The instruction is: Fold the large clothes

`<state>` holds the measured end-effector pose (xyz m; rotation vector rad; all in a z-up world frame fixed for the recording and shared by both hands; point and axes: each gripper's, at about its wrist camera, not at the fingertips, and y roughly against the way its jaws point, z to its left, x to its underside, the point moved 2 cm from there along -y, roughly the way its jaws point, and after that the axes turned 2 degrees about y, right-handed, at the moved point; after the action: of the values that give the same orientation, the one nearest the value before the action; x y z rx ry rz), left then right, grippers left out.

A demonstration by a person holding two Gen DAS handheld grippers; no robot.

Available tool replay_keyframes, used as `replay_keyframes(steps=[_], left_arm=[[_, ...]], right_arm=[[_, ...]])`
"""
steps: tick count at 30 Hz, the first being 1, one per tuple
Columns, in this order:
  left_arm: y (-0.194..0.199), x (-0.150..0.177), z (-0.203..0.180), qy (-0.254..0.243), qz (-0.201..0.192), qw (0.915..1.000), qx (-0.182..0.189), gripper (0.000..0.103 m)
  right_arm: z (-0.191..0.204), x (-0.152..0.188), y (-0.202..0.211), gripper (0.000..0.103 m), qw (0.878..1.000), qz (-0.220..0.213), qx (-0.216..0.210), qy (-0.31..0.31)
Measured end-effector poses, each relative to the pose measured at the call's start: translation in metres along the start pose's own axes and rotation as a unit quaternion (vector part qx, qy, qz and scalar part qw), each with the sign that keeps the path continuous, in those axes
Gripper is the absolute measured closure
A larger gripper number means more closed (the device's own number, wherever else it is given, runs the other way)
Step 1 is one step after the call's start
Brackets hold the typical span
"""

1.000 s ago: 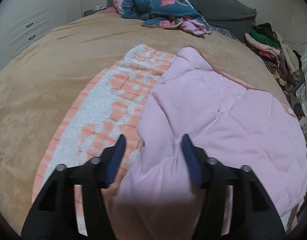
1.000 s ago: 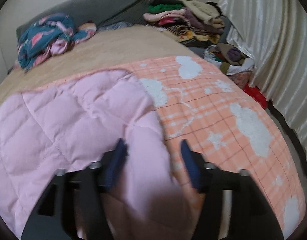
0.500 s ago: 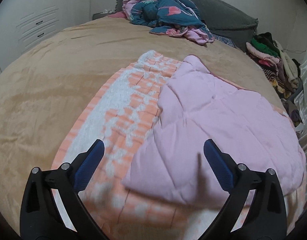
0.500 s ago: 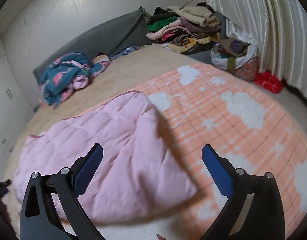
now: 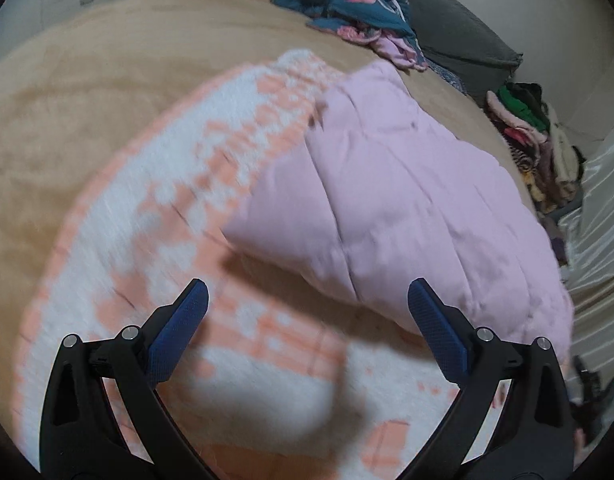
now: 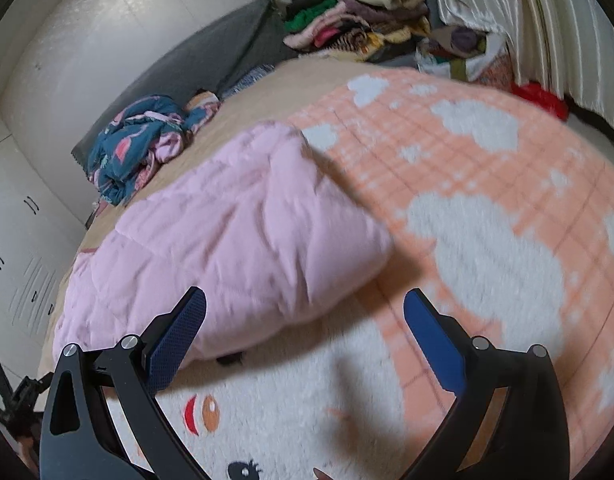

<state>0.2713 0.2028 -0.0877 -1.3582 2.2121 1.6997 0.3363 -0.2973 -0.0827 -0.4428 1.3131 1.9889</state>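
A large blanket lies spread on the bed. Its orange-and-white checked face shows, with its pink quilted side folded over on top. The same orange face and pink fold show in the right wrist view. My left gripper is open and empty, hovering above the orange face near the pink fold's near edge. My right gripper is open and empty, just in front of the pink fold's near corner.
The bed has a tan cover. A crumpled teal and pink garment lies by the grey headboard cushion. A pile of clothes sits at the far corner. Curtains hang on the right, white cabinets on the left.
Both grippers opened and let go of the pink fold, which now lies flat on the orange face. Both have pulled back toward the near edge.
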Motion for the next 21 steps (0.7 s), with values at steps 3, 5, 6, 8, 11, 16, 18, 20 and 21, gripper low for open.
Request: replay_keyframes(steps=[3,5,6,8,11,16,18,20,21], left_arm=[[-0.004,0.007,-0.001,0.019,0.013,0.9994,0.025,0.010],[-0.006,0.010,-0.004,0.031,0.018,0.9985,0.041,0.010],[-0.008,0.010,-0.004,0.035,0.018,0.9983,0.043,0.010],[-0.012,0.011,-0.006,0.051,0.020,0.9972,0.051,0.010],[-0.020,0.007,-0.008,0.068,0.023,0.9958,0.056,0.010],[-0.036,-0.001,-0.009,0.080,0.023,0.9953,0.049,0.009],[-0.040,-0.003,-0.009,0.091,0.023,0.9941,0.054,0.009],[-0.046,-0.005,-0.009,0.102,0.023,0.9926,0.061,0.009],[-0.048,-0.006,-0.010,0.105,0.023,0.9920,0.065,0.009]], right_arm=[[0.000,0.007,-0.004,0.004,1.000,0.012,-0.013,-0.015],[0.002,0.010,-0.009,0.004,0.999,0.020,-0.021,-0.024],[0.003,0.011,-0.011,0.004,0.999,0.023,-0.023,-0.027],[0.005,0.011,-0.015,0.004,0.998,0.027,-0.032,-0.040],[0.007,0.008,-0.024,0.004,0.997,0.032,-0.040,-0.057],[0.006,0.001,-0.039,0.004,0.993,0.041,-0.053,-0.094],[0.007,-0.001,-0.046,0.004,0.992,0.042,-0.061,-0.100],[0.008,-0.001,-0.052,0.004,0.990,0.046,-0.074,-0.111],[0.009,-0.002,-0.054,0.004,0.989,0.048,-0.080,-0.115]])
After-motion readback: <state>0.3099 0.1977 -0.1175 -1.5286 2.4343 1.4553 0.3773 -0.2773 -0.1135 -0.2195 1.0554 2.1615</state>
